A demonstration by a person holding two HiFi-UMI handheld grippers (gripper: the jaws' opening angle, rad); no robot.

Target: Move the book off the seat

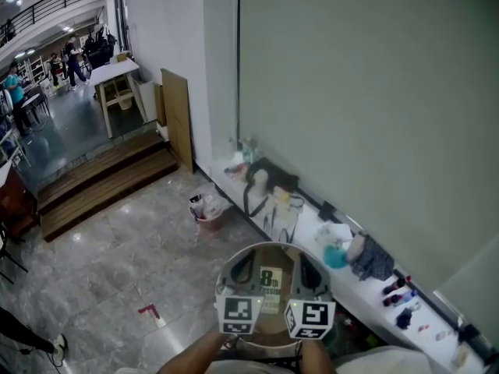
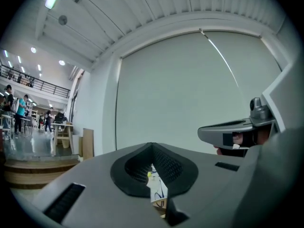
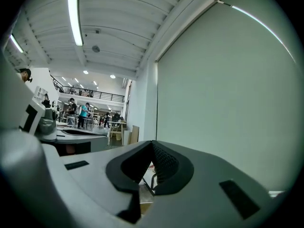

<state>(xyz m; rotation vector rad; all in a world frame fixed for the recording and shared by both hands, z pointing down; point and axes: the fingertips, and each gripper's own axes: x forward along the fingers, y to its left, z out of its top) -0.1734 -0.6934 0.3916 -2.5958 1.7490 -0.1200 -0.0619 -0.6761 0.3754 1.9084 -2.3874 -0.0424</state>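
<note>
Between the left gripper (image 1: 236, 271) and the right gripper (image 1: 310, 271), as seen from the head view, the book (image 1: 270, 285) lies flat on the round seat (image 1: 273, 248). Contact between either gripper and the book cannot be determined. Both grippers are clenched: each pair of jaws is closed pad to pad, with nothing clamped between them. On the floor by the wall, a small pink bin (image 1: 207, 218) holds crumpled white material. The book has a pale cover with dark green print that begins with "8th". The seat has a brown top and a grey rim.
</note>
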